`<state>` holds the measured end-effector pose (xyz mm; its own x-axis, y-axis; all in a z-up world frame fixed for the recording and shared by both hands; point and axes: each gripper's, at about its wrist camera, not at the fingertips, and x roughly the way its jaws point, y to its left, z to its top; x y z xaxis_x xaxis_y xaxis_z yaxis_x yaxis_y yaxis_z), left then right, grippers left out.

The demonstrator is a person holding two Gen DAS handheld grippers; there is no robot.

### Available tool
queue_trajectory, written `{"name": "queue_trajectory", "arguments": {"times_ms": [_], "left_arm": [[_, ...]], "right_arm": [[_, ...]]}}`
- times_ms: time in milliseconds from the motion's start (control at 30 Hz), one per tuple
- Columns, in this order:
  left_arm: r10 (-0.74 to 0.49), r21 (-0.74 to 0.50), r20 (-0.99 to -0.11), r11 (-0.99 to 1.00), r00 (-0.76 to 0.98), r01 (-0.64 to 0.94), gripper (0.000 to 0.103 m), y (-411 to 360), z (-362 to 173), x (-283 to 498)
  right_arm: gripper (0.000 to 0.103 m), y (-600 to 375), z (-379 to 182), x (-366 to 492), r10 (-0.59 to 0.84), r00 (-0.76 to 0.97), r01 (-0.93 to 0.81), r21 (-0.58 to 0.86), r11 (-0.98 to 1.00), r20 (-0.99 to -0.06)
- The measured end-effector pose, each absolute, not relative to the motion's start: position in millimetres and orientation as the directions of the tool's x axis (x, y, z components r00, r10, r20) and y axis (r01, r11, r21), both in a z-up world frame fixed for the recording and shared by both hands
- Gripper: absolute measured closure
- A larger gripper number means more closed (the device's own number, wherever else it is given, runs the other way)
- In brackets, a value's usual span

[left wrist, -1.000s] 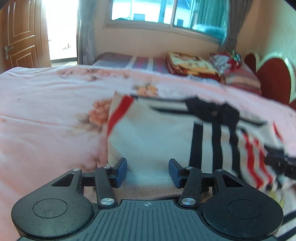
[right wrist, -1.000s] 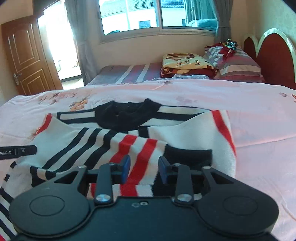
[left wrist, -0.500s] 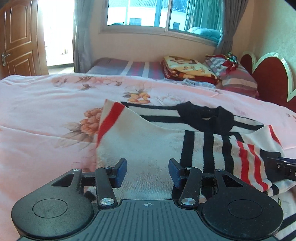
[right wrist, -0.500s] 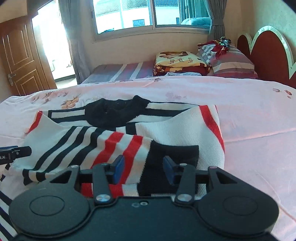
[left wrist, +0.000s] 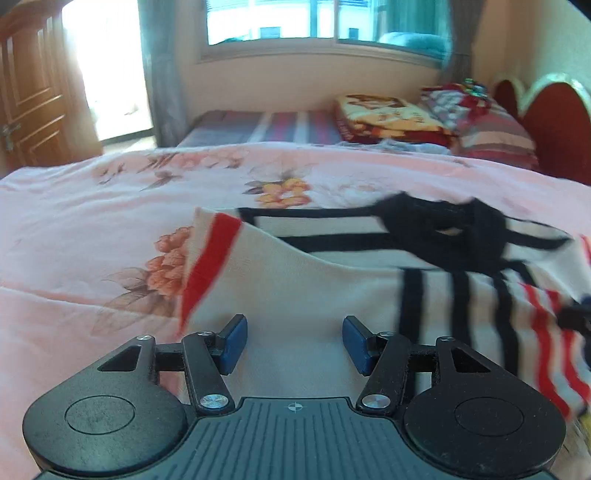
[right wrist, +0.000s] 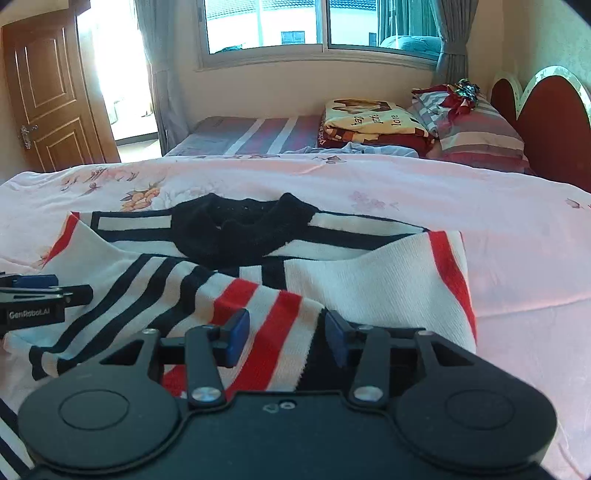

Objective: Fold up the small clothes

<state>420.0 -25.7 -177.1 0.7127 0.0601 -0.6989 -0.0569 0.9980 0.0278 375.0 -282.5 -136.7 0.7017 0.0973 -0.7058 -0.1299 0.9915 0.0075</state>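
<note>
A small white knit sweater (right wrist: 369, 273) with black and red stripes and a black collar (right wrist: 240, 229) lies on the pink bed, both sleeves folded across its front. It also shows in the left wrist view (left wrist: 314, 295). My left gripper (left wrist: 293, 341) is open and empty, hovering over the sweater's left folded sleeve. My right gripper (right wrist: 284, 338) is open and empty over the red-striped sleeve end. The left gripper's side also shows at the left edge of the right wrist view (right wrist: 33, 304).
A pink floral bedspread (right wrist: 480, 206) covers the bed. Folded blankets (right wrist: 369, 122) and striped pillows (right wrist: 476, 129) lie at the far side by a red headboard (right wrist: 554, 129). A wooden door (right wrist: 51, 99) and a window (right wrist: 314, 29) are beyond.
Both grippers have drawn back slightly and the right jaws have opened wider. The sweater's sleeves have settled flat across its front.
</note>
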Motion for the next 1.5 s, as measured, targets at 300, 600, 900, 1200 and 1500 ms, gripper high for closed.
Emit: {"name": "queue_trajectory", "arguments": {"times_ms": [300, 600, 900, 1200, 1500], "left_arm": [[0.08, 0.05, -0.695, 0.997, 0.715, -0.063, 0.042, -23, -167, 400], [-0.041, -0.021, -0.676, 0.999, 0.736, 0.037, 0.042, -43, -156, 286], [0.043, 0.01, -0.72, 0.999, 0.693, -0.052, 0.017, -27, -185, 262], [0.097, -0.009, -0.719, 0.989, 0.688, -0.149, 0.016, -12, -174, 221], [0.038, 0.046, -0.733, 0.999, 0.679, -0.006, 0.016, -61, -183, 205]], "right_arm": [[0.059, -306, -137, 369, 0.011, 0.702, -0.069, -0.052, 0.996, -0.712], [0.056, -276, -124, 278, 0.199, 0.682, -0.232, 0.05, 0.971, -0.703], [0.046, -288, -149, 252, 0.076, 0.681, -0.185, -0.07, 0.98, -0.729], [0.046, -334, -139, 222, 0.102, 0.698, -0.136, 0.009, 0.991, -0.709], [0.048, -266, -146, 196, 0.197, 0.66, -0.268, 0.018, 0.963, -0.725]]}}
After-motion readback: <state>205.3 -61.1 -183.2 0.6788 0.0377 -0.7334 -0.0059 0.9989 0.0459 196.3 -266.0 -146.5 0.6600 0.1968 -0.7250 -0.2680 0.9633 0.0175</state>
